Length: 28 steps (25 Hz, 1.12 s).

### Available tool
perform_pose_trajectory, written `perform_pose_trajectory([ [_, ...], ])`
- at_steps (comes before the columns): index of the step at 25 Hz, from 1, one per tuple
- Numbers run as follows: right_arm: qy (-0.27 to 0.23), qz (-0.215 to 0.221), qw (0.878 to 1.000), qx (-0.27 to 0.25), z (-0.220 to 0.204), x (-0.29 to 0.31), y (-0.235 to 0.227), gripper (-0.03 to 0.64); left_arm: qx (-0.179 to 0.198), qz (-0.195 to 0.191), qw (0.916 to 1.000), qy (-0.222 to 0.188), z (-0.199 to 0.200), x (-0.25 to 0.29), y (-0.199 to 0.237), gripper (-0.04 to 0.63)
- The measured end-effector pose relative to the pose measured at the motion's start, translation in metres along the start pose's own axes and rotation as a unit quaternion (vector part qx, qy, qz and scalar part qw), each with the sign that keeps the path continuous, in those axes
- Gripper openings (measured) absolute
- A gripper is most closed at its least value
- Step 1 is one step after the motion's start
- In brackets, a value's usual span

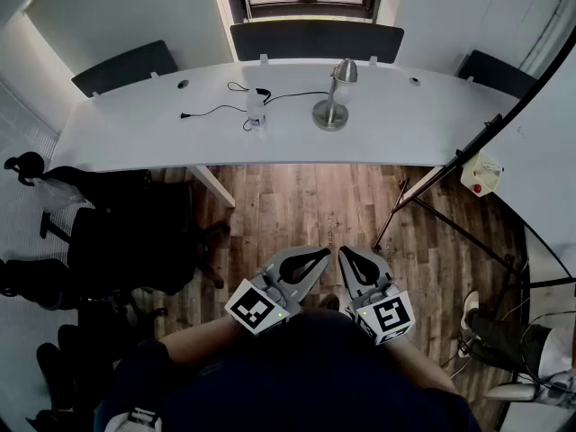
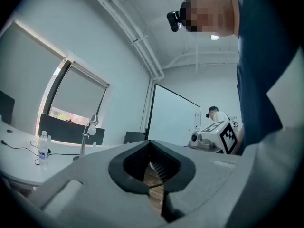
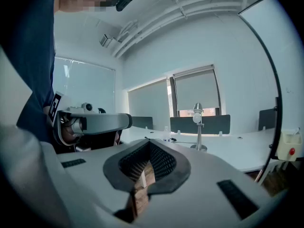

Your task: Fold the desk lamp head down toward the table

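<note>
A silver desk lamp (image 1: 335, 97) stands upright on the long white curved table (image 1: 135, 138), its head raised above a round base. It also shows far off in the left gripper view as the lamp (image 2: 88, 132) and in the right gripper view as the lamp (image 3: 197, 125). My left gripper (image 1: 317, 256) and right gripper (image 1: 346, 256) hang side by side over the wooden floor, close to my body and well short of the table. Both are shut with nothing between the jaws.
A clear water bottle (image 1: 257, 112) and a black cable (image 1: 216, 109) lie on the table left of the lamp. Dark chairs (image 1: 90, 241) crowd the left side. A black stand (image 1: 450, 165) with a white box (image 1: 486, 172) leans at the right. Wooden floor (image 1: 306, 205) lies between me and the table.
</note>
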State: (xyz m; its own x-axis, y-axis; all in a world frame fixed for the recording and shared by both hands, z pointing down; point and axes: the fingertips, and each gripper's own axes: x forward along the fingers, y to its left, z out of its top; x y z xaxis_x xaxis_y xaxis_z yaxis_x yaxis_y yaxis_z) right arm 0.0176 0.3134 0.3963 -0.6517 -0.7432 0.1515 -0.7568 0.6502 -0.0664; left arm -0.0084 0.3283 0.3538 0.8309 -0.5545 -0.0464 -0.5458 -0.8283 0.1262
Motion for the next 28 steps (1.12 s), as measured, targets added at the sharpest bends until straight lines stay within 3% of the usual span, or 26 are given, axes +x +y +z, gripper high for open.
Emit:
perform_pose_trajectory([
  [14, -0.012, 0.013, 1.000, 0.004, 0.000, 0.000, -0.002, 0.009, -0.004, 0.006, 1.0000, -0.001, 0.001, 0.003, 0.001, 0.005],
  [28, -0.024, 0.045, 0.999, 0.012, -0.001, -0.008, -0.050, 0.009, -0.010, 0.055, 0.9984, -0.004, -0.014, 0.048, 0.000, 0.005],
])
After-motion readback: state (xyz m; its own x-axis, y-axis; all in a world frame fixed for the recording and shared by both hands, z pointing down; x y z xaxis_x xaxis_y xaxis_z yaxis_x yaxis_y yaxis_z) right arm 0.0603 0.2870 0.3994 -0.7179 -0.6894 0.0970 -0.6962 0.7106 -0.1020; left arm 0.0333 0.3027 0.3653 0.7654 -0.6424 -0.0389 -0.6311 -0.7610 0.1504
